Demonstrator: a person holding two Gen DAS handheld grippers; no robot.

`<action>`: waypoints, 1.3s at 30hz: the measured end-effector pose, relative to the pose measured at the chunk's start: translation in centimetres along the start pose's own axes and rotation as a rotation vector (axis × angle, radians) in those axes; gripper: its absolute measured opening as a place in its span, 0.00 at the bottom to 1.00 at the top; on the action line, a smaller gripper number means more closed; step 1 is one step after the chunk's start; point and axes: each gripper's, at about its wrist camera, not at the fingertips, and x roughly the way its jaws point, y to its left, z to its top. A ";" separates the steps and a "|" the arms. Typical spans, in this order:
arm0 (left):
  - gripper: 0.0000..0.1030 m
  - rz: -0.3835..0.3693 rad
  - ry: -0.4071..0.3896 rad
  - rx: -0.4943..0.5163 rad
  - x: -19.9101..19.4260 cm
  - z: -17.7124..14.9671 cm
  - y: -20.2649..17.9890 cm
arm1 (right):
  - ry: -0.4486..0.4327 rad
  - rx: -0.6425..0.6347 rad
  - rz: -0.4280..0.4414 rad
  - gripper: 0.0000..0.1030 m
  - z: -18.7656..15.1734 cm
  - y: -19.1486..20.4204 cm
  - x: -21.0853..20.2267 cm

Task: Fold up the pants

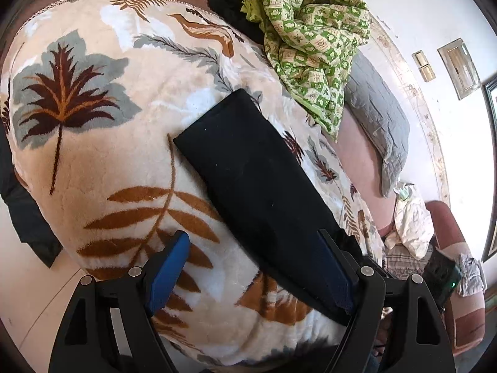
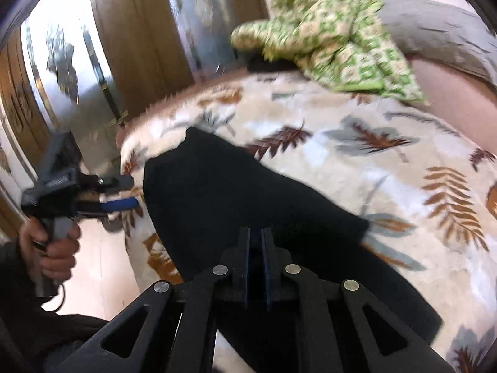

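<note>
Right up close, R gripper is clenched, blue pads almost together, pinching the near edge of the black pants. No gap visible between the pads apart from the thin dark fabric. Pants lie flat as a long dark strip on the leaf-print blanket, running away from the R gripper toward the blanket's far edge.

L gripper stands wide apart, holding nothing; one blue finger sits over bare blanket, the other overlaps the near part of the pants, whether it touches the cloth can't tell. From the L wrist view the pants stretch diagonally, squared end pointing to the upper middle of the blanket.

In the R wrist view the L gripper shows at the left, just beside the pants' edge, a person's hand wrapped round its grip.

Further back: crumpled green-checked quilt on the bed, partly over a grey pillow. Beyond, wooden wardrobe doors, blurred.
</note>
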 end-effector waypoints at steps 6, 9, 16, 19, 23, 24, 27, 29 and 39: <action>0.78 -0.005 0.012 -0.012 0.4 -0.5 0.4 | 0.118 -0.072 0.029 0.07 -1.2 0.8 1.1; 0.79 -0.007 0.004 -0.017 0.2 -0.1 0.6 | 0.142 -0.102 0.011 0.07 -1.2 1.8 2.6; 0.81 -0.018 -0.003 -0.056 1.1 1.4 1.1 | 0.009 -0.021 -0.032 0.09 -1.5 0.6 -1.0; 0.83 -0.016 -0.029 -0.060 2.1 1.9 0.9 | -0.087 0.046 -0.062 0.15 -2.9 -0.9 -4.9; 0.88 -0.077 -0.091 -0.165 3.6 3.1 1.5 | -0.172 0.144 -0.096 0.21 -6.0 -2.8 -8.7; 0.90 -0.100 -0.097 -0.206 4.1 3.4 1.8 | -0.180 0.169 -0.103 0.21 -6.6 -3.3 -9.2; 0.95 -0.152 -0.113 -0.293 4.8 3.9 2.5 | -0.252 0.281 -0.094 0.21 -7.4 -4.7 -10.8; 0.93 -0.191 -0.118 -0.342 4.9 3.8 3.2 | -0.284 0.328 -0.085 0.22 -7.7 -5.5 -11.2; 0.14 -0.249 -0.117 -0.403 5.7 3.0 7.4 | -0.268 0.393 -0.075 0.22 -8.3 -6.6 -10.8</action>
